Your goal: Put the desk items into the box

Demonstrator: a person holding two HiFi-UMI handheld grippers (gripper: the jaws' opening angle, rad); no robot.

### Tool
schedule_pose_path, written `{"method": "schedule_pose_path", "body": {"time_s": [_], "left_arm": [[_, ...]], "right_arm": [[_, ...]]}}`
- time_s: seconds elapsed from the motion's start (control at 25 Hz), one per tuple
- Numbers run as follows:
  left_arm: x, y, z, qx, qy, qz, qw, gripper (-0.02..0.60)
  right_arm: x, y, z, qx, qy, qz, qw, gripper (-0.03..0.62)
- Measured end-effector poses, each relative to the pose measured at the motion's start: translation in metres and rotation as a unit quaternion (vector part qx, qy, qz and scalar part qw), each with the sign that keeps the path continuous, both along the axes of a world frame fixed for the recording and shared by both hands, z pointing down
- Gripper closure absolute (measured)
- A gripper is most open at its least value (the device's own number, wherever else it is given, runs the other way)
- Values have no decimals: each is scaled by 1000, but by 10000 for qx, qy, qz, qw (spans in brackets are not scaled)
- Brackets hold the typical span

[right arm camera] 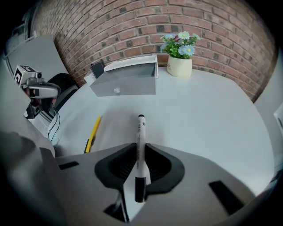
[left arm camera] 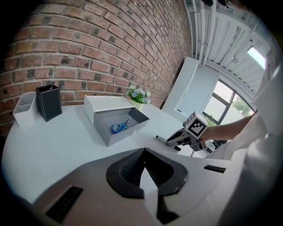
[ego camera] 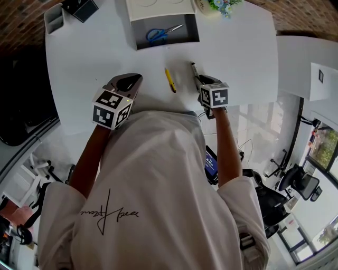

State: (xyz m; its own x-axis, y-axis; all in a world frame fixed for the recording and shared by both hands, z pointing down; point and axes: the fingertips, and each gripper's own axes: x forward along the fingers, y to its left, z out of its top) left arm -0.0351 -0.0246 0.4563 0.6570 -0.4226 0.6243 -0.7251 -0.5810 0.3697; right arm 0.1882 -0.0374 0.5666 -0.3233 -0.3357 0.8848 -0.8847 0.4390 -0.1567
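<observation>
A black-and-white marker (right arm camera: 139, 141) lies on the white table, pointing away from me toward the box. My right gripper (right arm camera: 140, 152) is shut on its barrel; in the head view the marker (ego camera: 194, 71) sticks out past the right gripper (ego camera: 200, 80). A yellow utility knife (ego camera: 170, 80) lies on the table just left of it. The open grey box (ego camera: 138, 39) at the far side holds blue-handled scissors (ego camera: 162, 34). My left gripper (ego camera: 129, 80) hovers near the table's front edge, its jaws shut on nothing (left arm camera: 144, 154).
A flower pot (ego camera: 219, 5) stands right of the box. A black pen holder (ego camera: 80, 8) and a white tray (ego camera: 54, 20) sit at the far left corner. The table's curved edge runs close under both grippers. Office chairs and cables are on the floor to the right.
</observation>
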Motion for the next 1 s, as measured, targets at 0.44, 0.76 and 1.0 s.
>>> {"method": "schedule_pose_path", "body": {"time_s": [0.44, 0.76, 1.0], "left_arm": [[-1, 1, 2, -64, 76, -37, 9999, 577], [1, 3, 2, -4, 31, 36, 10000, 577], [3, 4, 3, -36, 51, 78, 10000, 577]], "right_arm": [[1, 13, -6, -120, -218, 202, 9995, 513], [1, 23, -13, -141, -292, 240, 9992, 513], [5, 29, -22, -124, -241, 169, 9995, 511]]}}
